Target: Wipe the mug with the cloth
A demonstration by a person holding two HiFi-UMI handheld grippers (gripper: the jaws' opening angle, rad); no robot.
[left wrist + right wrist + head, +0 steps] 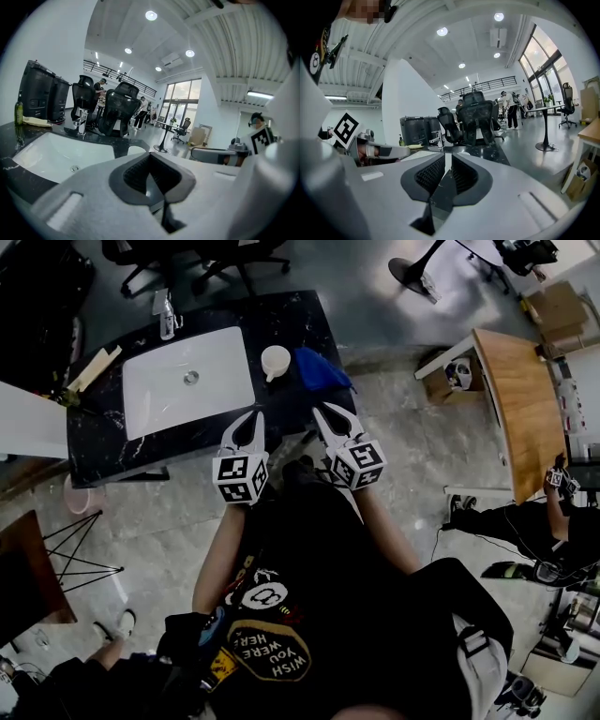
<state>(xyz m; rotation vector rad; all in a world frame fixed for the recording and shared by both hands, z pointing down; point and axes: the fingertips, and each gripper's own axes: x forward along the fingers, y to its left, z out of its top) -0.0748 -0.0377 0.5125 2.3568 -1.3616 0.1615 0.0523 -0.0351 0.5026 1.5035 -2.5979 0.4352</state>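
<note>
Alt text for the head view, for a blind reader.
From above, a person holds the left gripper and right gripper, both shut and empty, at the edge of a black counter. A white mug and blue cloth sit beside its white sink.

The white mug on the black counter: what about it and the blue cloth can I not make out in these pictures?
Head view: the white ceramic mug is too small to show stains or contents.
Head view: the crumpled blue cloth is too small to tell wet from dry.
Gripper views: the left gripper and the right gripper hide the cloth behind their own grey bodies.
</note>
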